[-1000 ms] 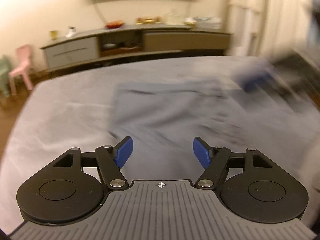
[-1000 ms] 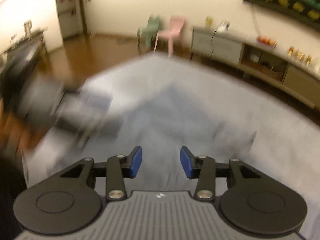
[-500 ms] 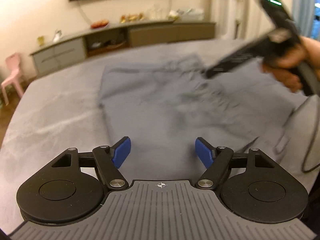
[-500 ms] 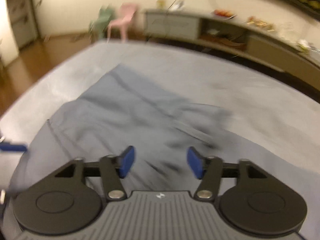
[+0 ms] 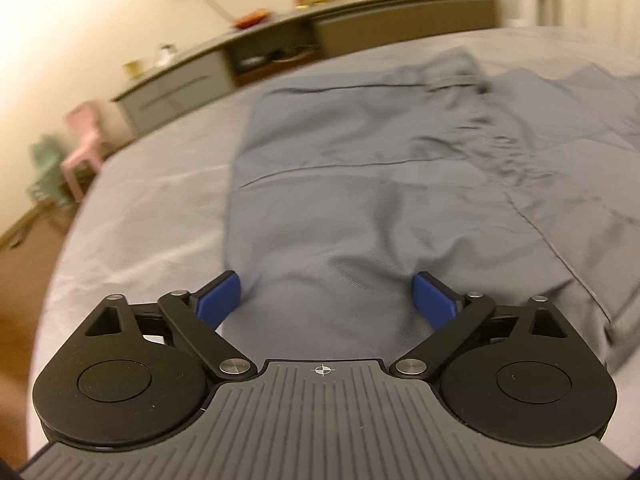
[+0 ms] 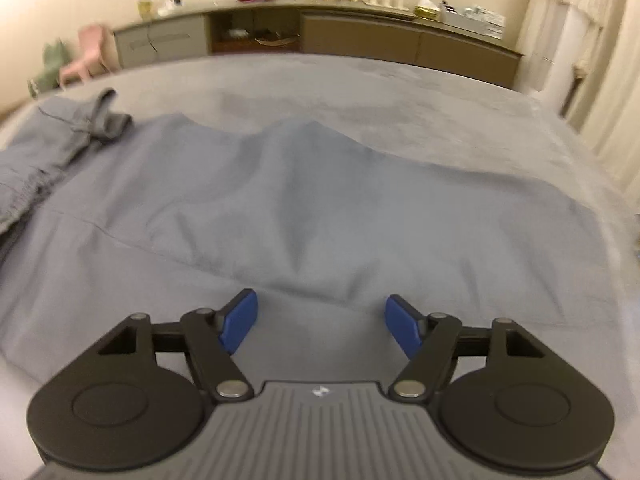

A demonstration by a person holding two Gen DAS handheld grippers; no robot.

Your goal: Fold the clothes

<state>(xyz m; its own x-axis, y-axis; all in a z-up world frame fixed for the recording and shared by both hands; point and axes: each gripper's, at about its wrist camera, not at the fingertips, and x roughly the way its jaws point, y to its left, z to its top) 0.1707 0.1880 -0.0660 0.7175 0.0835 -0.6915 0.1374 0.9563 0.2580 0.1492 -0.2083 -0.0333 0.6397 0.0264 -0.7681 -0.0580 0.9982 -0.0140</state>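
Note:
A grey-blue garment (image 5: 380, 168) lies spread and wrinkled on a grey bed (image 5: 152, 200). My left gripper (image 5: 326, 298) is open, low over the garment's near edge, with cloth lying between its blue fingers. In the right wrist view the same garment (image 6: 280, 208) stretches across the bed with a raised fold in the middle and a bunched part at the far left. My right gripper (image 6: 320, 322) is open, low over the garment's near part, holding nothing.
A long low sideboard (image 6: 320, 36) with dishes and glasses stands along the far wall. A pink child's chair (image 5: 86, 140) and a green one (image 5: 46, 168) stand on the wood floor beyond the bed's left side. Curtains (image 6: 592, 40) hang at the right.
Both grippers have dropped closer to the garment and opened wider. The right gripper has swung to the right and is gone from the left wrist view.

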